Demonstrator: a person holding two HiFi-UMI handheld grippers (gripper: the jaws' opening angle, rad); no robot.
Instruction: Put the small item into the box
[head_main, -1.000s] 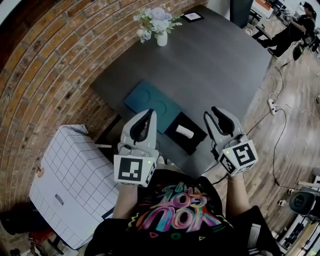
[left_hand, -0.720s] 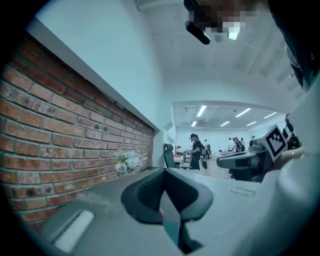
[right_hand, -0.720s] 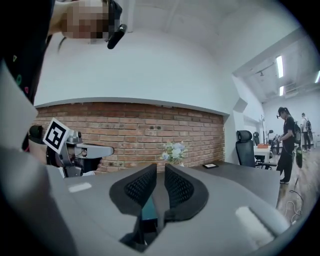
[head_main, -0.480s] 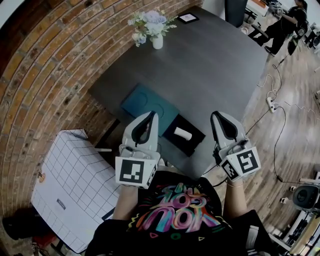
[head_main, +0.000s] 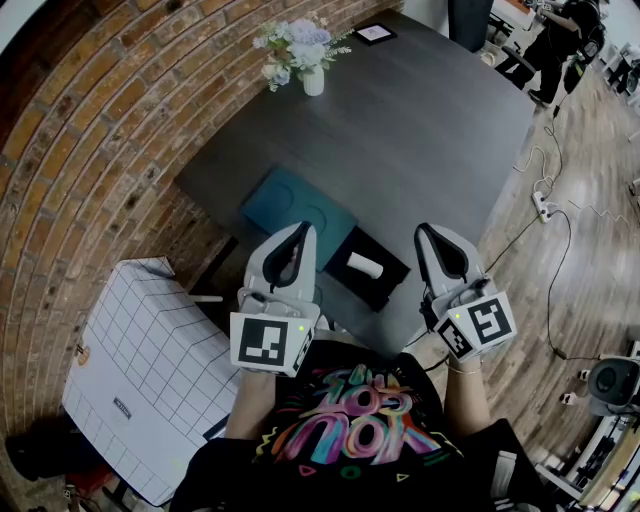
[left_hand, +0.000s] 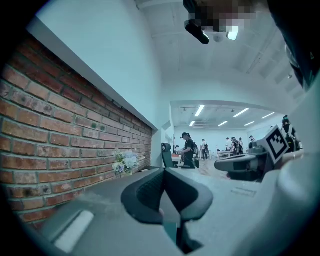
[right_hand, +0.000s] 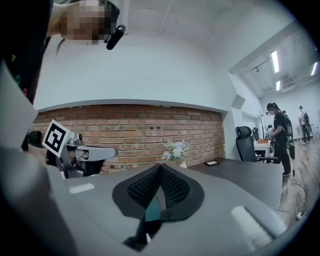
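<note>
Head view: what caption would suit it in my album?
Left gripper and right gripper, shut and empty, near a black box holding the small white item.

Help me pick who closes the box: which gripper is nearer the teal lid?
Left. The left gripper hangs at the near edge of the teal lid. The right gripper is further off, on the other side of the black box.
</note>
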